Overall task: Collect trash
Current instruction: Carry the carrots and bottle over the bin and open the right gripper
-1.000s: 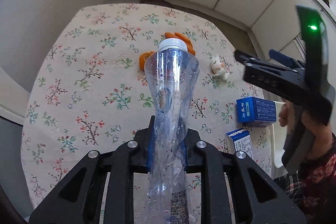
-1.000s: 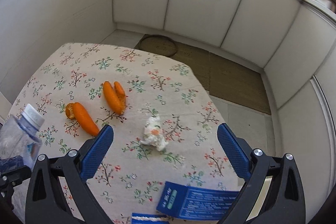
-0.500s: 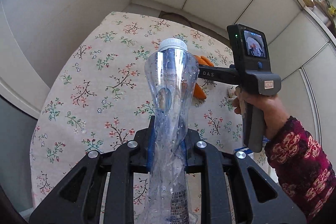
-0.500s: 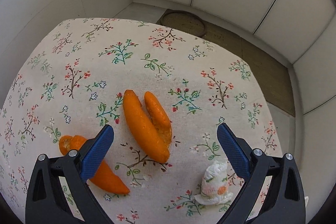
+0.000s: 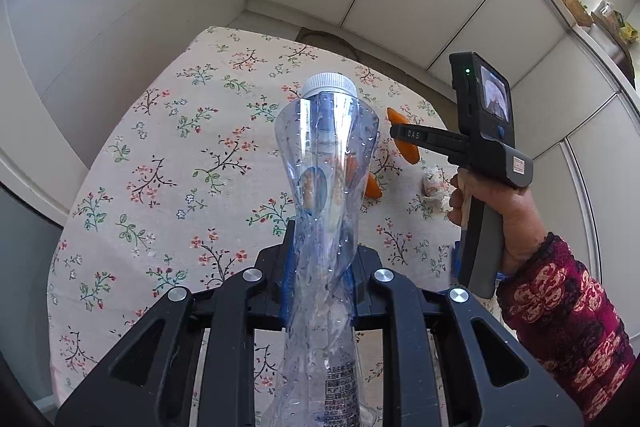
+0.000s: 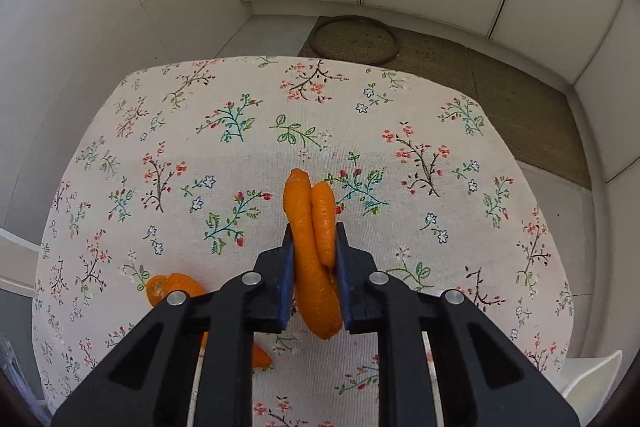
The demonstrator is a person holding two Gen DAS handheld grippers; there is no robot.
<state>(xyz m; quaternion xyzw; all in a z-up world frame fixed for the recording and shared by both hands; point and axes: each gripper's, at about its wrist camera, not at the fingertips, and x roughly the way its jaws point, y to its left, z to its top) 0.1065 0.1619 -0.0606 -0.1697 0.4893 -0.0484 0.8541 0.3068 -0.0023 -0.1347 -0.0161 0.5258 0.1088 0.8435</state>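
My left gripper [image 5: 320, 263] is shut on a crushed clear plastic bottle [image 5: 326, 163] with a white cap, held upright above the floral tablecloth [image 5: 168, 163]. My right gripper [image 6: 313, 255] is shut on a curled orange peel [image 6: 310, 227] at the table surface; in the left wrist view that gripper [image 5: 404, 133] reaches over the same peel [image 5: 406, 147]. A second orange peel [image 6: 172, 287] lies to the left, partly hidden by my right gripper's body. A crumpled white tissue [image 5: 434, 183] lies beside the hand.
The table stands in a corner with white walls [image 6: 120, 7] to the left and back. A brown mat [image 6: 480, 87] with a round ring [image 6: 354, 41] lies on the floor beyond the table. A white chair edge [image 6: 592, 383] shows at lower right.
My right gripper moved forward and down over the table and shut on the curled orange peel. My left gripper lifted and tilted a little, still holding the bottle.
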